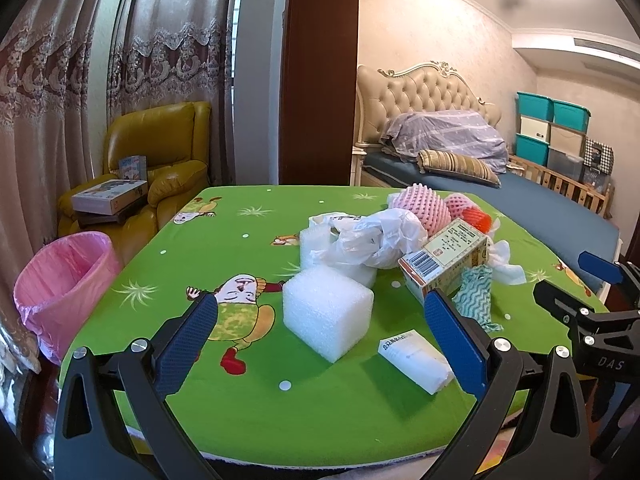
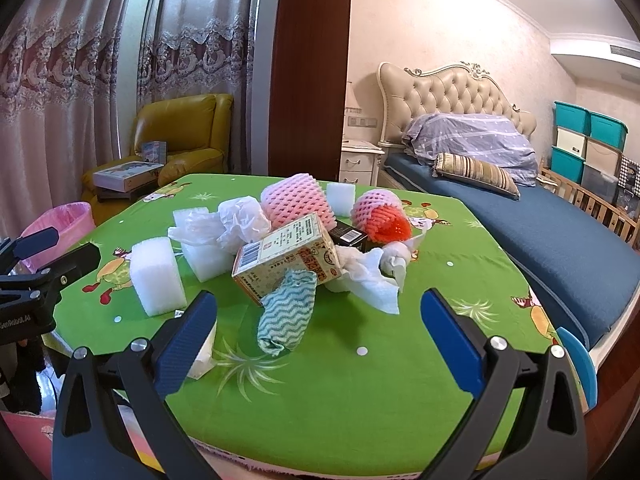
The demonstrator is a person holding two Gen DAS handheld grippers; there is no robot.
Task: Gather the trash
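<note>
Trash lies piled on a table with a green cartoon cloth. A white foam cube sits nearest my left gripper, which is open and empty around it at the near edge. A small white packet lies to its right. Behind are a crumpled plastic bag, a printed carton and pink foam fruit nets. My right gripper is open and empty, facing a teal wavy cloth, the carton and white tissue.
A pink-lined bin stands on the floor left of the table, also in the right wrist view. A yellow armchair with boxes stands behind it. A bed runs along the table's right side.
</note>
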